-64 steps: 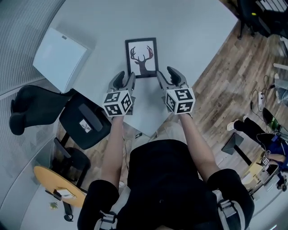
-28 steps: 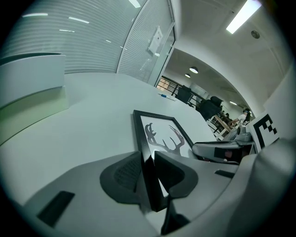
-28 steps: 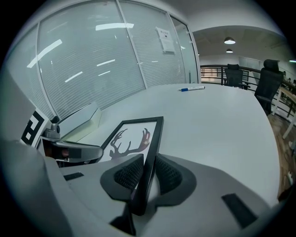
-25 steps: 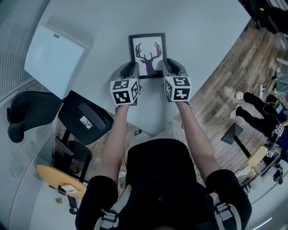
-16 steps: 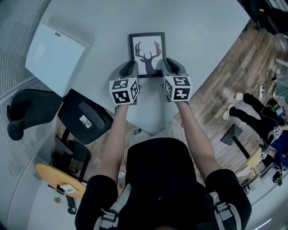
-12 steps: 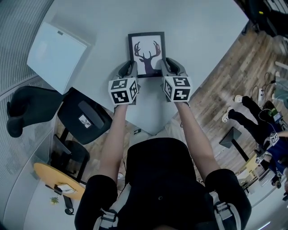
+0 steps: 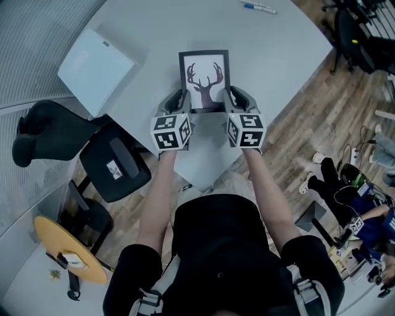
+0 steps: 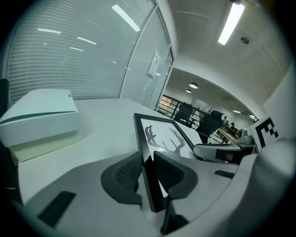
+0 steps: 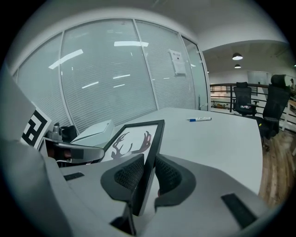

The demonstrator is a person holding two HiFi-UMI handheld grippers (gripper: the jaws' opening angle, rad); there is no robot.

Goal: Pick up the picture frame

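Grey table [image 7: 290, 55], glass-walled office. We log, from the grip outward:
1. Left gripper [image 8: 147, 171]: jaws just been closing, now part-closed, pinching the left edge of the picture frame [image 7: 205, 79].
2. Right gripper [image 9: 149, 178]: part-closed, clamped on the right edge.
3. Frame: deer print, tilted, prob. clear of the tabletop.
4. Nearby: white box [image 7: 95, 62], pen [image 7: 259, 7].

We'd raise both hands level & in sync, no twist.

Evenly bright under ceiling strip lights [image 8: 230, 23]. Streaked reflections on glass partition [image 9: 115, 74]. Soft shadows. Heavy fisheye bending, black corners in both gripper views. Focus sharp.
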